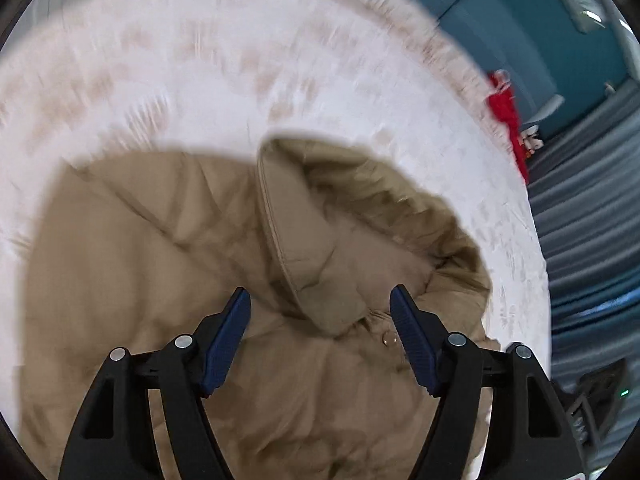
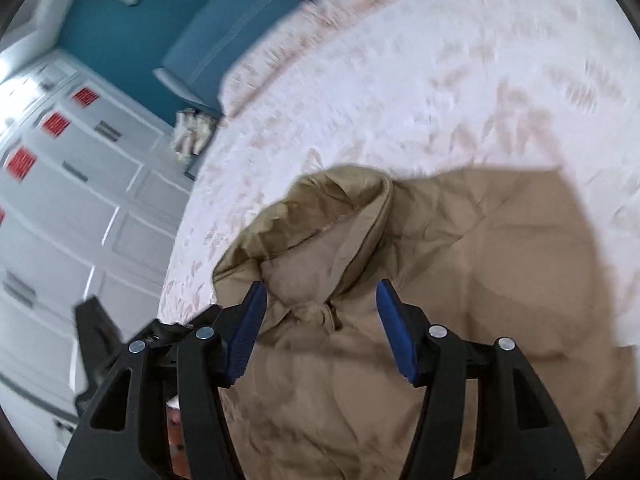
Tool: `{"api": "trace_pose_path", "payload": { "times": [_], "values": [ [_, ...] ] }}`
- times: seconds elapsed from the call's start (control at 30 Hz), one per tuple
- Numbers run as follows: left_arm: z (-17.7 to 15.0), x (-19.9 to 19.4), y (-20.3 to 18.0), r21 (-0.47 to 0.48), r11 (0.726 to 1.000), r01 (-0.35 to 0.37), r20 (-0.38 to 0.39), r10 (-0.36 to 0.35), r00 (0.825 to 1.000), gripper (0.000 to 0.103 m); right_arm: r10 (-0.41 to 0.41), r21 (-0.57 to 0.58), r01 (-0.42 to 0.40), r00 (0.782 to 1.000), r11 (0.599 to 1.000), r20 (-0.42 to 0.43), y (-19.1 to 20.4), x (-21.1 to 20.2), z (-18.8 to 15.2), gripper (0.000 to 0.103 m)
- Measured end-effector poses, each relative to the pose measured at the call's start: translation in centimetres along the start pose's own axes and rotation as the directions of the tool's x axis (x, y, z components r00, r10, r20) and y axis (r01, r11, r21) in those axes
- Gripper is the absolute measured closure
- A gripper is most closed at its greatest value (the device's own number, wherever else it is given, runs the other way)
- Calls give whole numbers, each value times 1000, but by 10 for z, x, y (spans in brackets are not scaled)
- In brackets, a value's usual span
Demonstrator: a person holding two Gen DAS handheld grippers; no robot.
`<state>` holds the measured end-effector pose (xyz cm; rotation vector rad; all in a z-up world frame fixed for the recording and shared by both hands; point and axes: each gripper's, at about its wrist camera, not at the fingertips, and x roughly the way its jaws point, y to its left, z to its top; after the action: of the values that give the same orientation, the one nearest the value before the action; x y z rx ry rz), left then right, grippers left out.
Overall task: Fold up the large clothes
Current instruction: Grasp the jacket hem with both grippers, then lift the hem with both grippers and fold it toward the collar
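A tan padded coat (image 1: 160, 264) with a fur-edged hood (image 1: 360, 208) lies folded on a bed with a white patterned cover (image 1: 200, 80). Above its collar hangs my left gripper (image 1: 320, 304), open, with blue pads (image 1: 226, 340) wide apart and nothing between them. In the right wrist view the same coat (image 2: 460, 256) shows with its bunched hood (image 2: 320, 216) toward the bed's edge. My right gripper (image 2: 318, 300) hovers over the collar, open and holding nothing. Both views are blurred by motion.
A teal headboard (image 1: 520, 32) and a red item (image 1: 506, 112) lie at the far side of the bed. White panelled cupboard doors (image 2: 72, 208) with red labels stand left of the bed cover (image 2: 400, 80). A grey ribbed surface (image 1: 592, 216) runs along the right.
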<state>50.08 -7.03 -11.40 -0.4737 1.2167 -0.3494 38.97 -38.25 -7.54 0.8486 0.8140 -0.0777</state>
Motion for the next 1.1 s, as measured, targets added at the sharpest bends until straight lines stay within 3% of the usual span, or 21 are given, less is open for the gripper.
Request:
{"api": "trace_pose_path", "payload": {
  "times": [0.03,0.07,0.1,0.17,0.23,0.27,0.33,0.43,0.5,0.77,0.93,1.1],
  "values": [
    [3,7,3,-46,999,18,-19,-19,1000,36,1,38,0,1000,999,-31,-3,14,3,48],
    [6,11,3,-79,996,44,-17,-46,999,43,13,69,-9,998,998,-61,-6,26,4,60],
    [9,12,1,-81,995,60,-13,-61,998,53,21,91,-14,997,996,-77,-8,33,6,80],
    [13,6,-13,-26,995,95,7,-95,995,92,71,111,-61,994,992,-87,-7,41,9,99],
    [15,-3,-22,43,994,105,49,-107,993,97,147,47,-146,989,988,-3,2,26,11,100],
    [13,-8,-24,72,992,106,73,-111,991,99,138,-9,-138,990,990,22,5,20,7,101],
    [5,-13,-22,124,988,89,102,-102,989,100,55,-98,-51,998,994,40,3,19,-2,101],
    [-17,2,-12,202,979,-34,131,7,991,100,-118,-214,118,993,970,11,-14,39,-22,102],
    [-28,16,4,203,977,-62,114,39,993,99,-130,-244,129,991,961,13,-21,45,-30,102],
    [-48,28,12,250,961,-116,218,61,974,94,-198,-339,209,978,917,70,-19,63,-42,103],
    [-53,31,9,276,948,-158,264,83,961,93,-200,-347,220,975,911,93,-22,70,-43,103],
    [-54,33,11,278,948,-157,278,77,958,93,-199,-352,222,975,909,102,-22,69,-46,103]
  ]
}}
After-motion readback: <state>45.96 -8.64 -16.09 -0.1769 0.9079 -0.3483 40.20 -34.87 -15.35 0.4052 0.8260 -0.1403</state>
